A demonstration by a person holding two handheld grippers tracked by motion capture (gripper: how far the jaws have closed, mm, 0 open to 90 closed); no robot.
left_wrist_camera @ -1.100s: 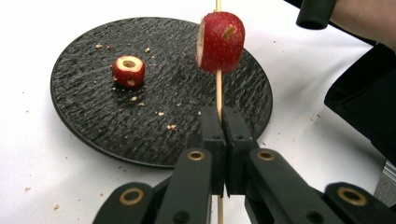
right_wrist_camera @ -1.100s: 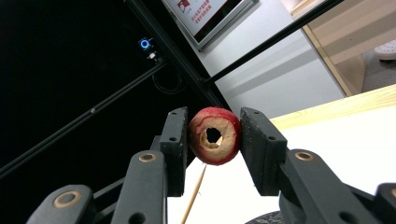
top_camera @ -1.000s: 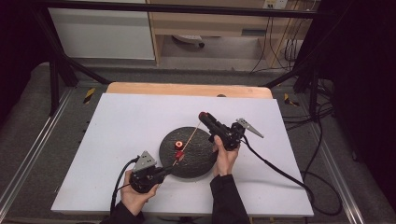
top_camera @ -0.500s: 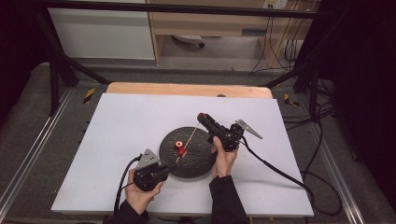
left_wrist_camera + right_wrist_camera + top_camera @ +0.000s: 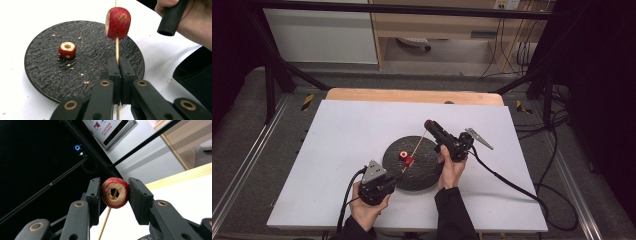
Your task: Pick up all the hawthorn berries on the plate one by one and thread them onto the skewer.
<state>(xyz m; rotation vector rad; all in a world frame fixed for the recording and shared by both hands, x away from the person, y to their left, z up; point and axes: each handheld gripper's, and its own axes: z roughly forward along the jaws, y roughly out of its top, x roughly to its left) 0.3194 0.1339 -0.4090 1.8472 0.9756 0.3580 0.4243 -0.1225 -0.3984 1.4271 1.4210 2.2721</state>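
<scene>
Left gripper (image 5: 117,72) is pinching the lower end of a thin wooden skewer (image 5: 116,48), jaws pressed together on it at the near edge of the black plate (image 5: 40,75). Right gripper (image 5: 114,192) is clamping a cored red fruit piece (image 5: 114,192), hole facing the camera, with the skewer's tip sitting in or just behind that hole; hard to say which from this angle.

High view: the skewer (image 5: 416,150) is running diagonally from the left gripper (image 5: 388,181) up and away to the right gripper (image 5: 432,126), above the plate (image 5: 419,175). That long axis is what matters: the held piece has to slide down along the stick, toward the left hand.

Left gripper view is showing what the high view blurs: one piece (image 5: 118,23) already threaded partway up the stick, another (image 5: 67,50) lying loose on the plate, crumbs around it. Right gripper view is giving the hole-to-tip alignment.
</scene>
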